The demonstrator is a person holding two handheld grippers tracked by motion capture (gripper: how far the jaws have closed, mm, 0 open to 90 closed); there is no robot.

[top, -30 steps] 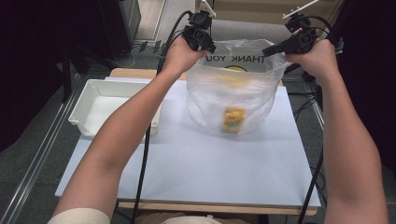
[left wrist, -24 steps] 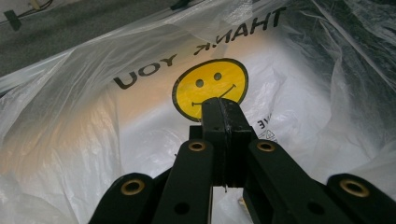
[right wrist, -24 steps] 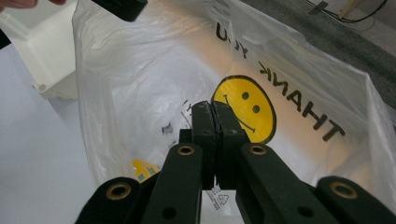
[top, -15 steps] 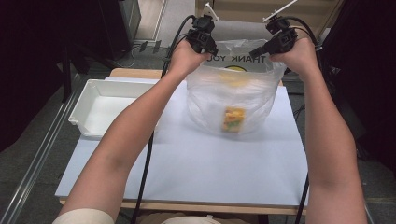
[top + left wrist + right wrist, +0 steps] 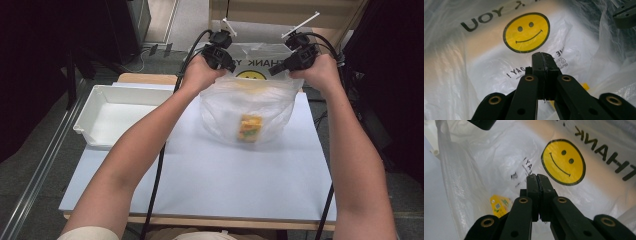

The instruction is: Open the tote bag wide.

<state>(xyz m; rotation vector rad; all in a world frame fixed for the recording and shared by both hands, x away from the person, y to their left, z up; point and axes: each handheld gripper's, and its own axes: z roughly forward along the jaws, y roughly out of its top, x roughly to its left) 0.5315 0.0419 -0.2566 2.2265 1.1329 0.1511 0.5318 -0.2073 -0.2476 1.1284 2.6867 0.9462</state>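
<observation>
Translucent white plastic is forming a thin, crinkled carrier bag [image 5: 247, 107], printed with a yellow smiley face [image 5: 526, 32] and black lettering that reads "THANK YOU". The bag is standing on the far middle of a pale table [image 5: 200, 185], its mouth gaping upward and its body sagging wide at the base. A small yellow and orange packet [image 5: 249, 128] is lying inside at the bottom, showing faintly through the film.

The black jaws of the left gripper [image 5: 542, 55] are pressing flat against each other, with no gap visible between them. They are sitting at the bag's rim on its left side, and whether a fold of the thin plastic is pinched between them cannot be told. The jaws of the right gripper [image 5: 537, 177] are likewise closed tight together, at the rim on the right side, pointing down into the open bag toward the smiley face and the packet; again, any plastic caught between them is too fine to make out.

In the high view, a person's hands are gripping the left gripper [image 5: 220, 50] and the right gripper [image 5: 297, 56] above the bag's two top corners, with bare forearms reaching in from the near edge and black cables trailing back. A white rectangular tray [image 5: 90, 125] is resting on the table's left side, well apart from the bag.
</observation>
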